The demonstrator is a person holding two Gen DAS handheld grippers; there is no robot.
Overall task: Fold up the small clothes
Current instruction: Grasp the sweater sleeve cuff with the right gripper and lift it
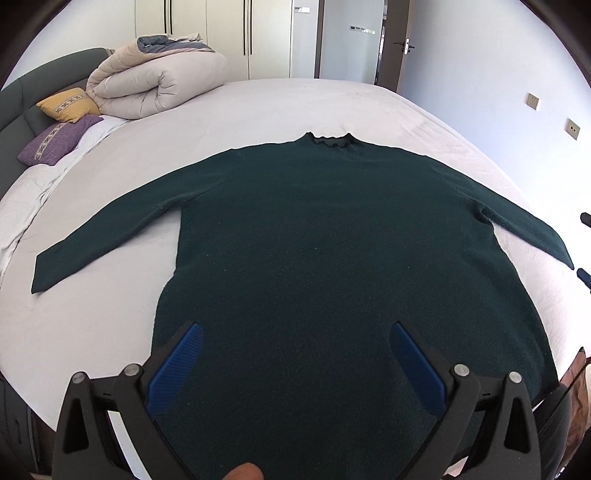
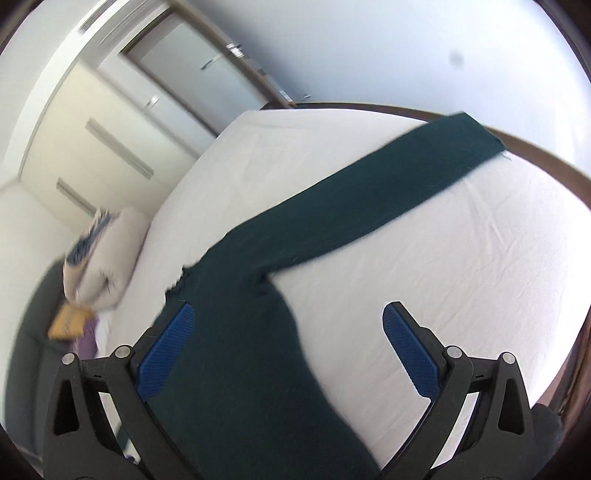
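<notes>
A dark green long-sleeved sweater (image 1: 314,229) lies flat on the white bed (image 1: 258,110), collar far from me, both sleeves spread out. My left gripper (image 1: 295,332) is open and empty, hovering over the sweater's lower body near the hem. My right gripper (image 2: 288,314) is open and empty above the sweater's right side (image 2: 240,314), near the armpit; the right sleeve (image 2: 406,173) stretches away toward the bed's edge. The right wrist view is tilted and blurred. The right gripper's fingertips (image 1: 585,218) show at the right edge of the left wrist view.
A rolled beige duvet (image 1: 155,85) lies at the bed's far left, with a yellow pillow (image 1: 68,105) and a purple pillow (image 1: 55,142) by the dark headboard (image 1: 22,88). Wardrobes (image 1: 229,33) and a door (image 1: 399,48) stand behind. The wall (image 1: 517,74) is close on the right.
</notes>
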